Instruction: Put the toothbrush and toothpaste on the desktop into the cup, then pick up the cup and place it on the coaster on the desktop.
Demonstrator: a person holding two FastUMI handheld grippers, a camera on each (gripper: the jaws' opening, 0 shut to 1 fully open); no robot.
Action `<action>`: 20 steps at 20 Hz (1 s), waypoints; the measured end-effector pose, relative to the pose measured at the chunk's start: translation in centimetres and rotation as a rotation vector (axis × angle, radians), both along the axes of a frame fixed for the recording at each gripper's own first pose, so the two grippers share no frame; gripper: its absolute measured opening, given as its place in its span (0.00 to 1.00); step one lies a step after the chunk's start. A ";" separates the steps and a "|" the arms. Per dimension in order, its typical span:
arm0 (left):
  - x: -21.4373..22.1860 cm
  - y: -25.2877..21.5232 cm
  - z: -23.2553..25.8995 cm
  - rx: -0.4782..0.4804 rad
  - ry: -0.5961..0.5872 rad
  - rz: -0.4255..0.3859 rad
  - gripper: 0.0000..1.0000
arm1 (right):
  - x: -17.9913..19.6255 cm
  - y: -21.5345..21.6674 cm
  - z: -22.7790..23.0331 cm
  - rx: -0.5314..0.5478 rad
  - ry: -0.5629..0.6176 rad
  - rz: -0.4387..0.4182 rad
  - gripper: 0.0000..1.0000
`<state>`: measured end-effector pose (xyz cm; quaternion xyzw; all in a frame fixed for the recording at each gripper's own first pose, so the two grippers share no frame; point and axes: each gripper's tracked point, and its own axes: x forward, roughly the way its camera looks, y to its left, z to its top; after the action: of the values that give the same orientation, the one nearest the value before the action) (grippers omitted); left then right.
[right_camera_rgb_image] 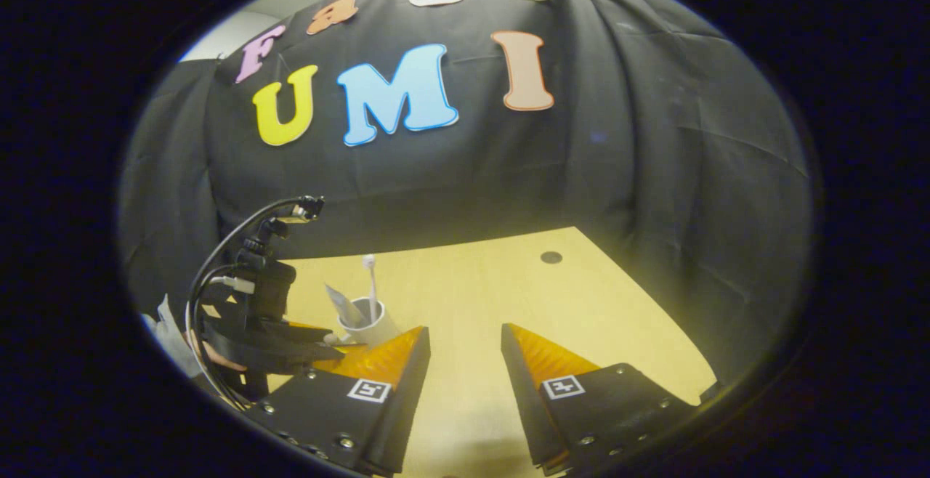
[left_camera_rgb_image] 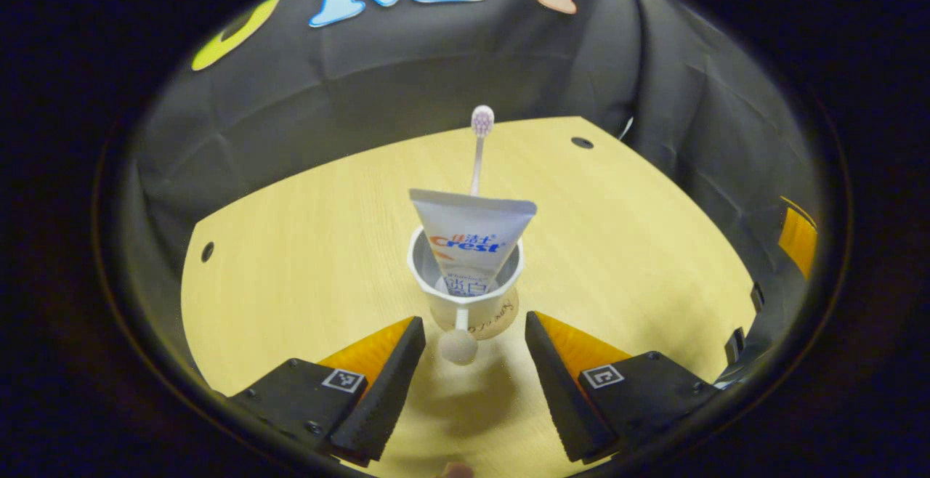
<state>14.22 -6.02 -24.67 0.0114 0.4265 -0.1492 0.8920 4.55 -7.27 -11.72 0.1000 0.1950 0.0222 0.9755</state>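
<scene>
- As the left gripper [left_camera_rgb_image: 471, 362] hangs low over the desktop [left_camera_rgb_image: 305, 267], its fingers are spread wide and hold nothing; the cup's handle knob [left_camera_rgb_image: 458, 346] sits in the gap between them, touching neither.
- Just beyond stands the white cup [left_camera_rgb_image: 465, 296], upright near the middle of the desktop, on a round tan coaster [left_camera_rgb_image: 501, 318] that peeks out at its base.
- Inside the cup: the toothpaste [left_camera_rgb_image: 471, 235], cap down, flat crimped end up, leaning on the rim; behind it the toothbrush [left_camera_rgb_image: 479, 147], bristle head up.
- Judgement: the cup looks light, thin-walled and smooth, top-heavy with tall contents; grip the wall or the handle low, gently. The tube is soft and would dent.
- The right gripper [right_camera_rgb_image: 465, 351] is spread and empty, toward the desktop's near edge; the cup is farther off, beside the left gripper.
</scene>
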 end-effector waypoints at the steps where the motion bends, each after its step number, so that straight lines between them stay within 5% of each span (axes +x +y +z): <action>1: -0.2 0.4 1.5 -0.018 -0.036 0.029 0.93 | -0.1 0.5 0.8 0.001 -0.025 0.025 0.61; 11: -3.0 4.7 13.5 -0.045 -0.474 0.290 0.92 | -2.5 2.4 8.1 -0.038 -0.287 0.117 0.60; 20: -5.7 6.8 19.3 -0.050 -0.654 0.322 0.92 | -3.9 3.2 10.1 -0.126 -0.353 0.085 0.61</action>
<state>8.53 0.78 -5.38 -0.0307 0.1112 -0.0060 0.9933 0.63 -4.10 -1.65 0.0247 0.0257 0.0684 0.9970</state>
